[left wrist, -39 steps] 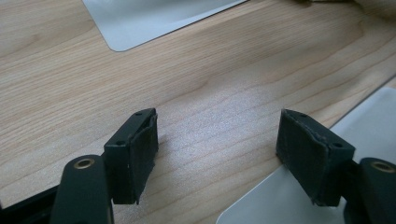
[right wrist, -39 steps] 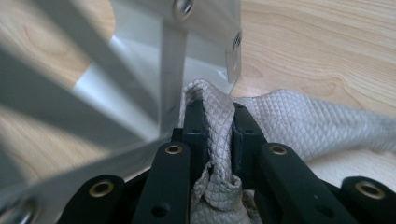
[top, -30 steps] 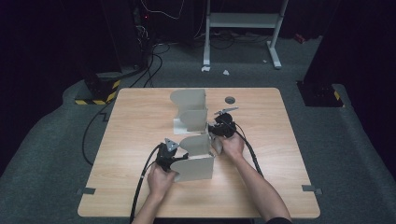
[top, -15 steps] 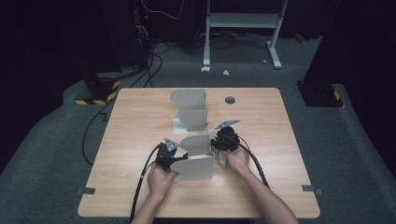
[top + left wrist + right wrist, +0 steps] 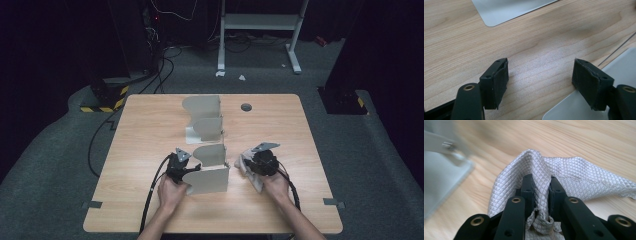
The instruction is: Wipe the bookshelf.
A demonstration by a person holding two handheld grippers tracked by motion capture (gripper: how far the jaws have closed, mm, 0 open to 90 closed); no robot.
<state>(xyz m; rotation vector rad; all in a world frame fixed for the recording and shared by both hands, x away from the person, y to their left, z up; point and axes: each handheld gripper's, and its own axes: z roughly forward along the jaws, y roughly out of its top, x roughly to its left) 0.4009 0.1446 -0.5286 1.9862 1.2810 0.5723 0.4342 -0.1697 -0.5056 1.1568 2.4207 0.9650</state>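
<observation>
Cloth [image 5: 564,173], one quilted grey piece, is sitting bunched on the table [image 5: 150,135] to the right of the near metal bookend [image 5: 210,177]. The right gripper [image 5: 541,182] is pinching a fold of it between nearly closed jaws. It looks soft, light and limp, so I'd guess gripping a gathered ridge works best. The left gripper [image 5: 540,77] is standing wide with nothing between its pads, its right pad against that bookend's base. I'm counting two bookends, the other [image 5: 202,117] standing farther back, and two grippers.
</observation>
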